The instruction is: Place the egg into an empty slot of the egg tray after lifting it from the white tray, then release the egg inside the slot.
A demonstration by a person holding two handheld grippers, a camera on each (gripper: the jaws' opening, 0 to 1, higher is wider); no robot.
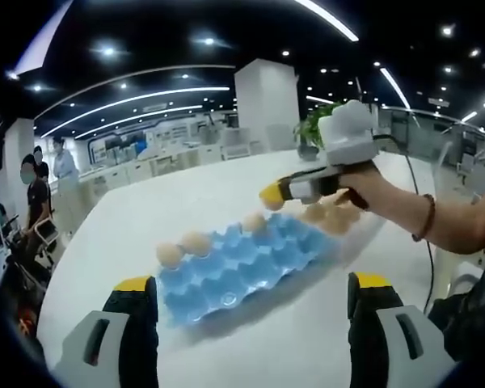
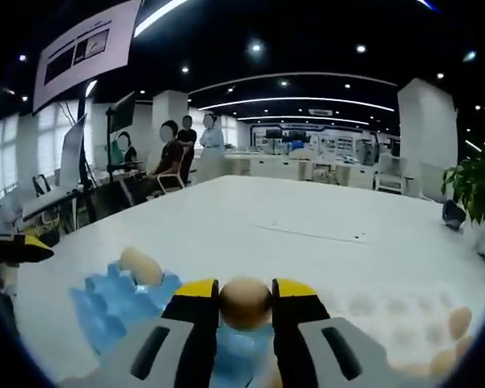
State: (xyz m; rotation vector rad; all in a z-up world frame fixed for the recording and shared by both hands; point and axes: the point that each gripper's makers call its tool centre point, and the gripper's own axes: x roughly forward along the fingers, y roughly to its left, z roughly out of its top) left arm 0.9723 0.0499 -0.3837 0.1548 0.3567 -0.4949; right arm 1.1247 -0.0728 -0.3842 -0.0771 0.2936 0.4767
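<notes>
Right tool (image 2: 245, 305) pinches a smooth tan egg (image 2: 245, 302) above the blue egg tray (image 2: 105, 311) on the white bench (image 2: 307, 234). Left tool (image 1: 250, 311), spread, frames the tray at 12 o'clock.

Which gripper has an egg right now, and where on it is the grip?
The right gripper holds an egg, pinched across its sides between the yellow fingertips, above the blue egg tray. The left gripper is open, holding nothing.
</notes>
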